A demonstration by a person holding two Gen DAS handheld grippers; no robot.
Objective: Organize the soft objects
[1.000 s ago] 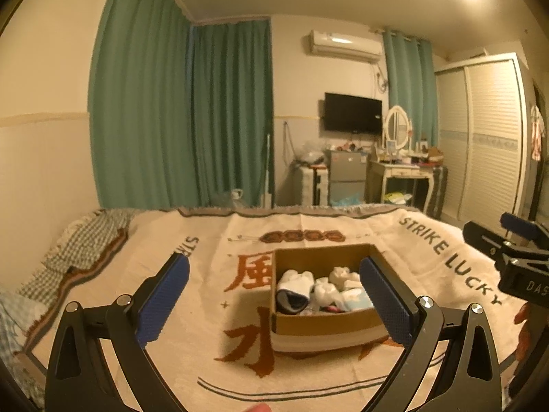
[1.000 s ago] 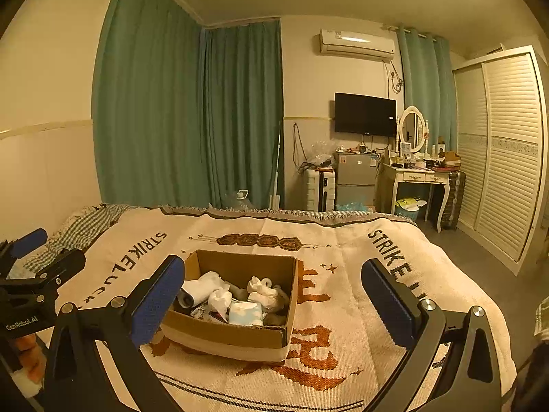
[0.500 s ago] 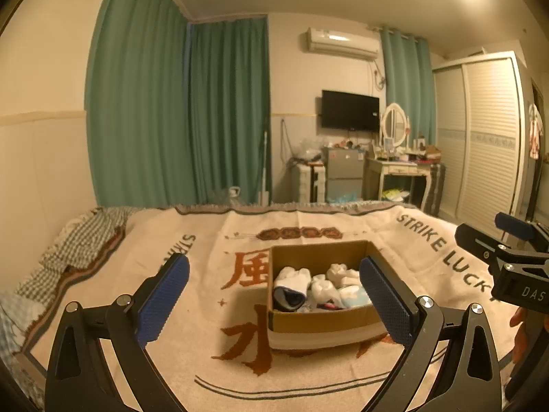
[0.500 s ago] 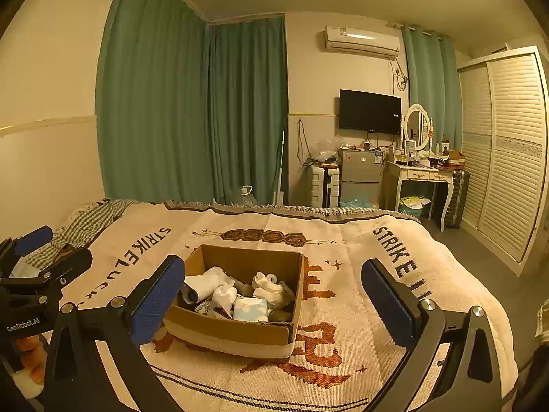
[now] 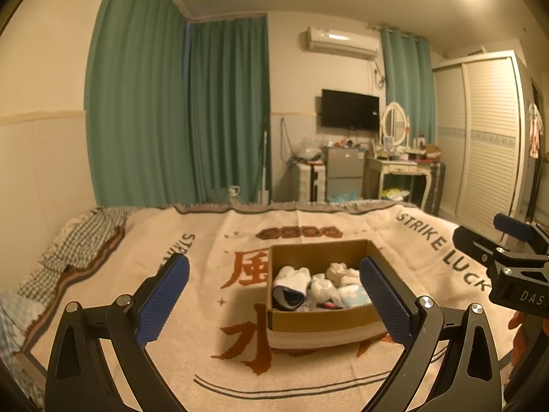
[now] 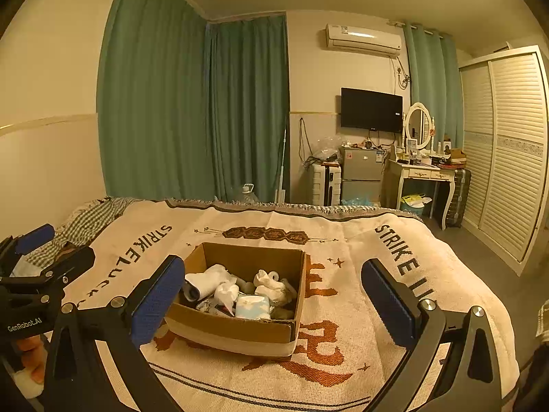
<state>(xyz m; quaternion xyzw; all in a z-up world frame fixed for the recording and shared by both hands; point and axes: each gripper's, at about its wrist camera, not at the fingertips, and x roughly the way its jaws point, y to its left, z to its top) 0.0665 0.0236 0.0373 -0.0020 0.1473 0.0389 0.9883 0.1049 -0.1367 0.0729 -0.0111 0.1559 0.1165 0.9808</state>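
soft objects: a jumble of small white, grey and pale-blue fabric pieces, rolled socks by the look of them (image 6: 240, 292), lies heaped inside an open brown cardboard box (image 6: 240, 329) near the middle of the bed.
largest piece: a white rolled sock with a dark cuff (image 5: 288, 285) sits at the box's left end in the left wrist view; a pale-blue folded piece (image 6: 252, 305) lies against the near wall.
handling: judged light, limp and compressible, not fragile; they should squash under the pads rather than slip, and a loose end may drag a neighbour along.
where to grip: likely across the thick middle of a roll, from above, clear of the cardboard walls; the white roll on top looks easiest to reach.
box: thin-walled and light, so it may slide on the cover if nudged.
left hand-held gripper (image 5: 274, 295): blue pads spread wide, holding nothing, hovering short of the box.
right hand-held gripper (image 6: 271, 295): likewise spread wide, nothing between the pads, above the near edge of the bed.
bed cover: a cream woven blanket with rust-red characters and black lettering (image 6: 343, 240) carries the box.
room: teal curtains (image 6: 192, 110) behind the bed.
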